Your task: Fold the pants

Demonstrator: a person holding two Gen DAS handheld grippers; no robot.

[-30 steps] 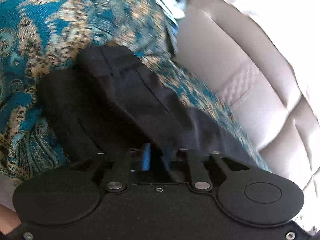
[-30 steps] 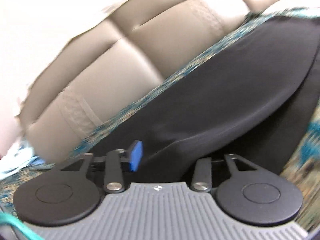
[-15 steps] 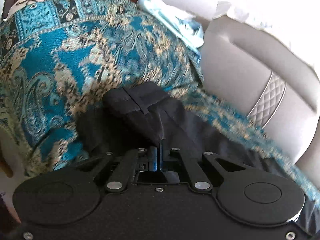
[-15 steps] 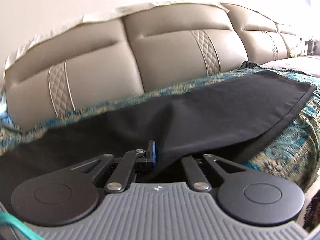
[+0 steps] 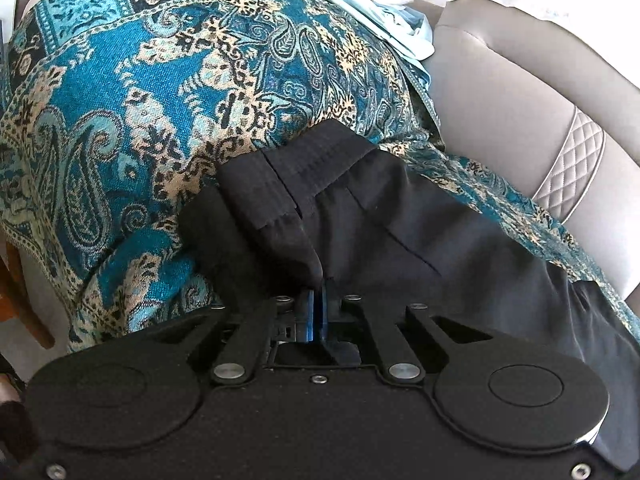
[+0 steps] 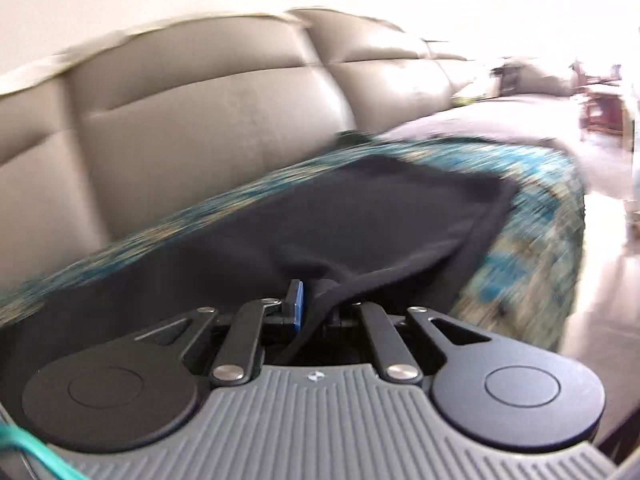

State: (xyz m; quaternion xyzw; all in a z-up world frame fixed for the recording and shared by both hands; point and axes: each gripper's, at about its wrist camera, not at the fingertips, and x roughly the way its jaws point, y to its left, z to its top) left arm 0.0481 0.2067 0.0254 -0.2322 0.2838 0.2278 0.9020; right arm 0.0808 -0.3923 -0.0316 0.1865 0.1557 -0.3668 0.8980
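Black pants [image 5: 400,220] lie along a teal paisley throw [image 5: 160,100] on a sofa, waistband end folded over near the throw's hump. My left gripper [image 5: 317,300] is shut on a fold of the pants just below the waistband, its blue pads pressed together. In the blurred right wrist view, the leg end of the pants [image 6: 360,220] stretches toward the far hem. A bunched edge of it runs between the jaws of my right gripper [image 6: 318,300], which are opening. The left blue pad [image 6: 296,304] stands off the fabric; the other pad is hidden by cloth.
The beige leather sofa back [image 5: 500,92] rises behind the throw, also seen as the sofa back [image 6: 200,120]. A pale blue cloth [image 5: 384,12] lies at the top of the hump. The throw's edge [image 6: 520,248] drops to a shiny floor [image 6: 600,260] on the right.
The left gripper closed on the pants near the waistband and tilted. The right gripper swung rightward along the sofa with the leg fabric, pinched it, then its jaws parted again.
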